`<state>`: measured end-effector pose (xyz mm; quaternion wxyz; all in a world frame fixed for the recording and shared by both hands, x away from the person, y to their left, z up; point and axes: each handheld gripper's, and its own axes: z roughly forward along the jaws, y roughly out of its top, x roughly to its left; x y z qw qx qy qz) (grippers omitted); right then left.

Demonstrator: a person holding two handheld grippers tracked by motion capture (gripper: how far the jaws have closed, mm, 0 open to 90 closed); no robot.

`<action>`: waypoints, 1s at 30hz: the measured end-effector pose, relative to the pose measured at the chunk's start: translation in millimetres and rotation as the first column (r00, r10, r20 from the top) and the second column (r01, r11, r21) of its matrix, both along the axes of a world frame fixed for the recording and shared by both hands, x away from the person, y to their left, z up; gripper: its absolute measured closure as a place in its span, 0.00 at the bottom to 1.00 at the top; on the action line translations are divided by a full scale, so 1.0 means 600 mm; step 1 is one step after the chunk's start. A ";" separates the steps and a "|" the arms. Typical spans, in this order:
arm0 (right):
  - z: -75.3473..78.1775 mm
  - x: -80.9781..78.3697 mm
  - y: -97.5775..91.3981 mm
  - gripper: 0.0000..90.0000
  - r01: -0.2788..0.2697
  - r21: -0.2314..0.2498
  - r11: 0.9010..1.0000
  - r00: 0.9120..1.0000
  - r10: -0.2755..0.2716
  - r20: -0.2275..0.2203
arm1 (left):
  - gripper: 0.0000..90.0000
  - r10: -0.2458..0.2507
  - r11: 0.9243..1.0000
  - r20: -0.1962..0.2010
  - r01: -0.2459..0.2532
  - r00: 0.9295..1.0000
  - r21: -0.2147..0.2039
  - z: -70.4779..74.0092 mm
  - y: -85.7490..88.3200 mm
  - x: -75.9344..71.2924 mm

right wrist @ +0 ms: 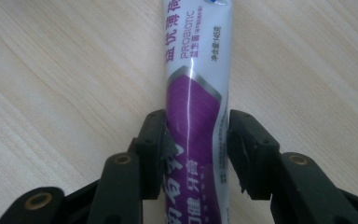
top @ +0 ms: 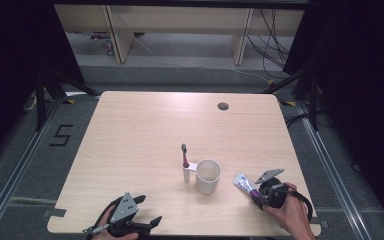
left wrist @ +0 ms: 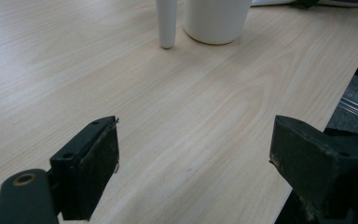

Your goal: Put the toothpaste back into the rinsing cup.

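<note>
Purple-white tube (right wrist: pixel 196 93) pinched by right tool (right wrist: pixel 196 154) near table edge (top: pixel 300 227).

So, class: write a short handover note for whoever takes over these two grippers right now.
Right gripper: jaws against both sides of the purple-and-white toothpaste tube, which lies flat on the table.
Left gripper: open, holding nothing, near the table's front edge.
White cup stands mid-table; toothbrush upright beside it.
Done: tube gripped.
Left: lift the tube, probably toward the cup.

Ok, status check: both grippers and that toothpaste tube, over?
Right gripper shut on white-and-purple plastic toothpaste tube, tube flat on light wooden table. Left gripper open, idle. White ceramic cup beside tube, apart.
</note>
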<state>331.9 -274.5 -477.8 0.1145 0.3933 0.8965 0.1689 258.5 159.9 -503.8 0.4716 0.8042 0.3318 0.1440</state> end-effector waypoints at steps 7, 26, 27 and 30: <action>0.012 0.012 0.007 0.80 -0.023 -0.065 0.998 1.000 0.022 -0.019 | 0.17 -0.003 1.000 -0.003 0.003 1.000 0.012 0.000 0.000 0.000; 0.011 0.043 0.013 0.83 -0.114 -0.131 0.985 0.982 0.092 -0.166 | 0.17 -0.010 1.000 -0.007 0.010 1.000 0.009 -0.003 -0.003 0.000; 0.009 0.045 0.016 0.83 -0.126 -0.142 0.982 0.980 0.101 -0.171 | 0.17 -0.011 1.000 -0.007 0.011 1.000 0.015 -0.003 -0.003 0.000; 0.009 0.045 0.017 0.83 -0.113 -0.150 0.982 0.979 0.085 -0.185 | 0.17 -0.012 1.000 -0.012 0.012 1.000 0.006 -0.004 -0.005 -0.001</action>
